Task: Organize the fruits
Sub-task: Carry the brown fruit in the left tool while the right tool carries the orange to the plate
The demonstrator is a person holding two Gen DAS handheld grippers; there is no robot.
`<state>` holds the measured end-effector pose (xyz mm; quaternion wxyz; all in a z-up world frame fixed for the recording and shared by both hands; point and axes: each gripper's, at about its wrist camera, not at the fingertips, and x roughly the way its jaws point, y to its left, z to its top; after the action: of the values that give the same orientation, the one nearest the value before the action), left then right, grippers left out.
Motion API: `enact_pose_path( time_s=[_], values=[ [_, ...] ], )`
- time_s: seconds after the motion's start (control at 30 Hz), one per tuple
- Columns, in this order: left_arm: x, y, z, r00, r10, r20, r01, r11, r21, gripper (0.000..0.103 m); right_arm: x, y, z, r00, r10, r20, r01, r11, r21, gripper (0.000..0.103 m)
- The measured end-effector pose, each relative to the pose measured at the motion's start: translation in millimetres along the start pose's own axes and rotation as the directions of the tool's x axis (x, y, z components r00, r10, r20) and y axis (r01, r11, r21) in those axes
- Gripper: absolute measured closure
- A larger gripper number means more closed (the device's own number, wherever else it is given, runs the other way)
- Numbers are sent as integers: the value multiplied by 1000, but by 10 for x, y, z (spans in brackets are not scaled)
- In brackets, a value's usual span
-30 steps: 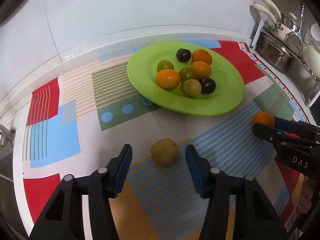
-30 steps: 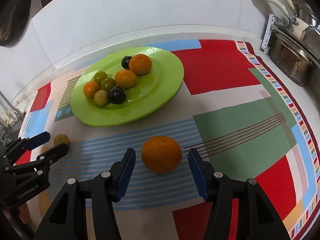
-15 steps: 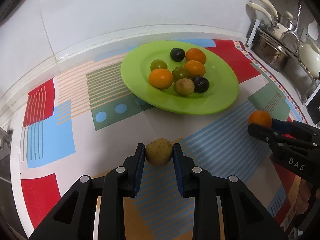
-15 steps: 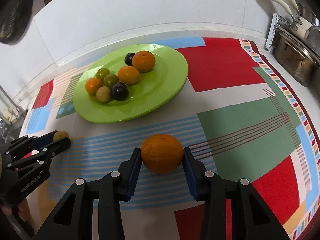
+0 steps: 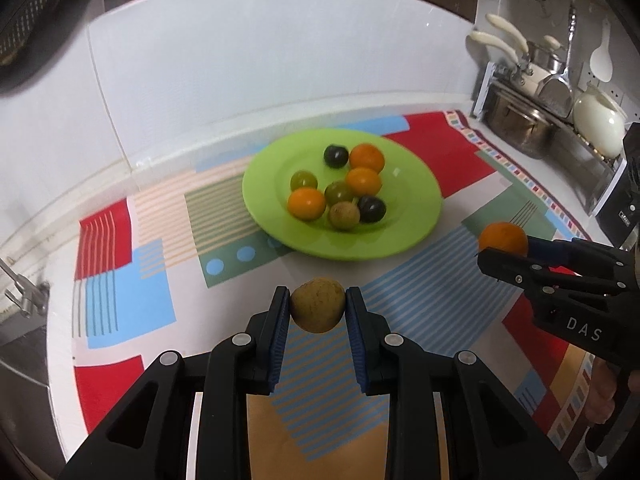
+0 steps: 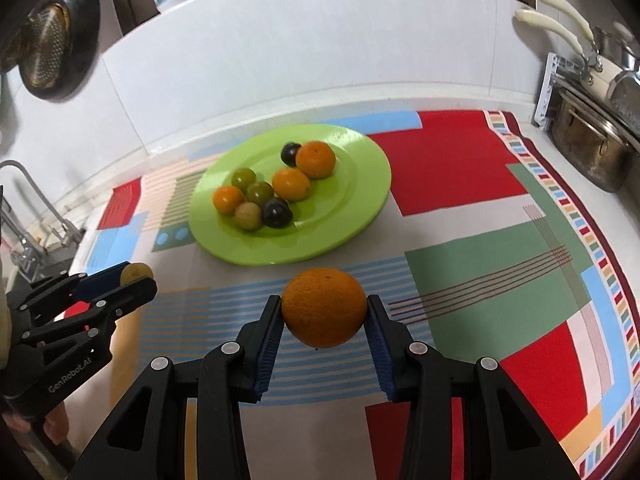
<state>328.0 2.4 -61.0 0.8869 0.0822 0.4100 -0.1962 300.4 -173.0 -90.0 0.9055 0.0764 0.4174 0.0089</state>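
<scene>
My left gripper [image 5: 318, 306] is shut on a brownish-yellow fruit [image 5: 317, 305] and holds it above the patterned mat, in front of the green plate [image 5: 416, 216]. My right gripper [image 6: 324, 314] is shut on an orange [image 6: 324, 312], also lifted off the mat. The plate [image 6: 360, 200] holds several fruits: oranges, green ones, dark plums and a brown one. The right gripper with its orange [image 5: 503, 238] shows at the right of the left wrist view. The left gripper with its fruit [image 6: 135, 273] shows at the left of the right wrist view.
A colourful patterned mat [image 6: 480, 248] covers the white counter. Steel pots and pans with cream handles [image 5: 520, 128] stand at the right rear. A tap [image 6: 24, 216] and sink lie at the left. A white tiled wall [image 5: 280, 60] runs behind the plate.
Both grippers closed on their fruits a second ago and have since lifted them off the mat, rising and pulling back a little from the plate.
</scene>
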Motion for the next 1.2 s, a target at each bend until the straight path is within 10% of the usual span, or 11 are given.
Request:
enact_pose_path(
  time_s=[1.2],
  values=[
    [-470, -144, 601, 981, -19, 193, 6, 998, 67, 75, -546, 107, 493, 980, 37, 197, -24, 998, -65, 61]
  ],
)
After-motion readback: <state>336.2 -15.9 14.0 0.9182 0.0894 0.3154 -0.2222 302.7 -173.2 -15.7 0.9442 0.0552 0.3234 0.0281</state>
